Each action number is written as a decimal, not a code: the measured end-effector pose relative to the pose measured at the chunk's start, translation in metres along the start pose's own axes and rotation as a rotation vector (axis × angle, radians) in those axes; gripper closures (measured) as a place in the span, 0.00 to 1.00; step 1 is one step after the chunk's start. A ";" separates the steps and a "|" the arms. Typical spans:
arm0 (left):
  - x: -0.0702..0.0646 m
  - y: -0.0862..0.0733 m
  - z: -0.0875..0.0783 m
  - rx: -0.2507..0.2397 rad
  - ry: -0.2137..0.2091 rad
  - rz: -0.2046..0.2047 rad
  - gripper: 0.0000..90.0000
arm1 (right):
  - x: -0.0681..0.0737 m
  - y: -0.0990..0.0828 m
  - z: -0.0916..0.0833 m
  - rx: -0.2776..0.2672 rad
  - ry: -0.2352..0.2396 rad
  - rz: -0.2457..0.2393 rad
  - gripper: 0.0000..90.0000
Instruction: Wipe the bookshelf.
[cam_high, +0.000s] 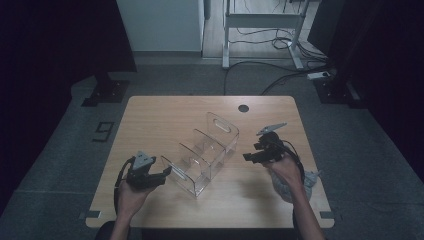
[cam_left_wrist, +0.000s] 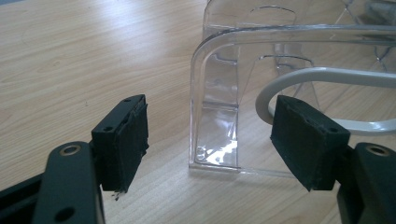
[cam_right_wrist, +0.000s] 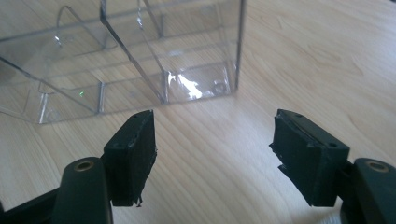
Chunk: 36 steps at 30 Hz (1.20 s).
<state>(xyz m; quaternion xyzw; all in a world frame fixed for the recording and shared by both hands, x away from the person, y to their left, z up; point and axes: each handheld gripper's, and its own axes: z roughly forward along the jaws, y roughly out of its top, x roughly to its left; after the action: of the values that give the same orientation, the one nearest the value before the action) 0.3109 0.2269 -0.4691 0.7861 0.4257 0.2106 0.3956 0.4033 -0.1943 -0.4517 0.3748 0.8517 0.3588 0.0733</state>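
With both my left gripper (cam_high: 167, 173) and right gripper (cam_high: 248, 157) wide and empty beside the clear organizer (cam_high: 206, 152) mid-desk (cam_high: 150, 120), a careless nudge could slide or tip its light plastic toward the near edge.

A wooden table (cam_high: 150, 120) has a round cable hole (cam_high: 243, 108) at its far edge; crumpled grey cloth (cam_high: 310, 181) lies near right; cables (cam_high: 270, 75) trail across the far floor.

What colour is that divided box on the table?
Clear, see-through plastic box; best in the right gripper view.
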 end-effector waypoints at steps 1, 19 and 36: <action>0.001 0.000 0.001 -0.001 0.003 0.000 0.30 | 0.000 0.003 0.002 0.001 0.001 -0.012 0.32; 0.004 -0.002 0.007 0.027 -0.007 -0.025 0.29 | -0.002 0.040 0.034 0.003 0.052 -0.112 0.28; 0.016 0.000 0.010 0.016 -0.008 -0.068 0.30 | 0.010 0.035 0.035 0.032 0.094 -0.151 0.27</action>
<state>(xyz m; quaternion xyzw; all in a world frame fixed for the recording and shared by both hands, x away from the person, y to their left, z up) 0.3258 0.2360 -0.4751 0.7751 0.4522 0.1905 0.3979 0.4304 -0.1520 -0.4528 0.2934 0.8858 0.3555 0.0542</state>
